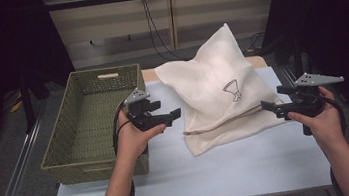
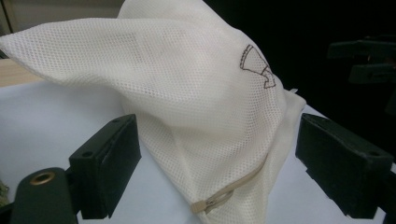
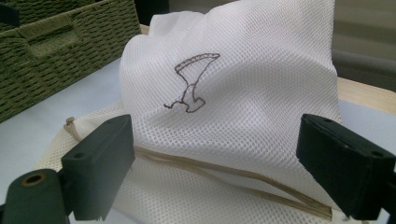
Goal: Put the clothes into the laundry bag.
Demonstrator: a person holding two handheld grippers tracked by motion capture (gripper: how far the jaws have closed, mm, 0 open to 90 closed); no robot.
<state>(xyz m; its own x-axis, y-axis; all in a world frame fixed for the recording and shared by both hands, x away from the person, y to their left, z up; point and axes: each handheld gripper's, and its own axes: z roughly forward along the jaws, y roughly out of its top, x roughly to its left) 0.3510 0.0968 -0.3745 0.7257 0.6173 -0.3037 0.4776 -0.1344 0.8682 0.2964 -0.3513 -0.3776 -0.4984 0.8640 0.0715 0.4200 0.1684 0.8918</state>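
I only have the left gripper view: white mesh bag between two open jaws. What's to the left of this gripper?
Observer: In the high view a green woven basket sits on the table just left of the left gripper. Its visible floor looks bare.
Operator: Where's the other gripper?
Observer: The right gripper is at the opposite side of the mesh bag, jaws open and pointed at it, near the bag's right edge.
Operator: Is the bag closed?
Observer: The right gripper view shows a tan zipper band running along the bag below the printed logo; whether it is zipped all the way I cannot tell.
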